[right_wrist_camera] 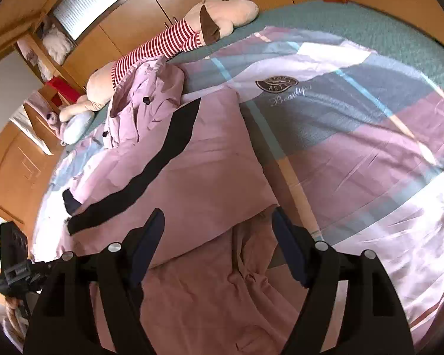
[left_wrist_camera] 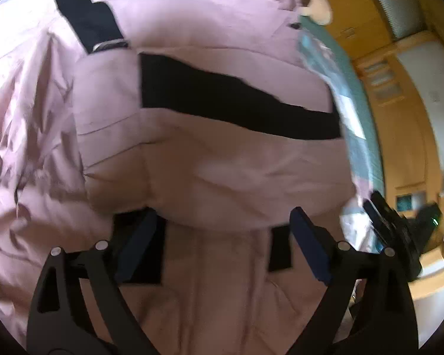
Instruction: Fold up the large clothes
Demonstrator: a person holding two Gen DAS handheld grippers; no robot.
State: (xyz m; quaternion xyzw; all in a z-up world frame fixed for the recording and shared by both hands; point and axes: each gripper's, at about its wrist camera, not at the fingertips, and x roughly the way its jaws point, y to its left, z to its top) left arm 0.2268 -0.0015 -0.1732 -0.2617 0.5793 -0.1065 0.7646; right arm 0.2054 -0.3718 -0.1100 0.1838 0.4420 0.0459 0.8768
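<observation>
Both grippers' jaws, left and right, hang released above pink coat.

Blurred: the pink coat and wooden cupboards in the left wrist view | Cut off: coat's lower part at the bottom edge of both views | Hidden: bedspread under the coat; plush dog partly behind the coat's collar | Too small: the bedspread logo's upper lettering
</observation>
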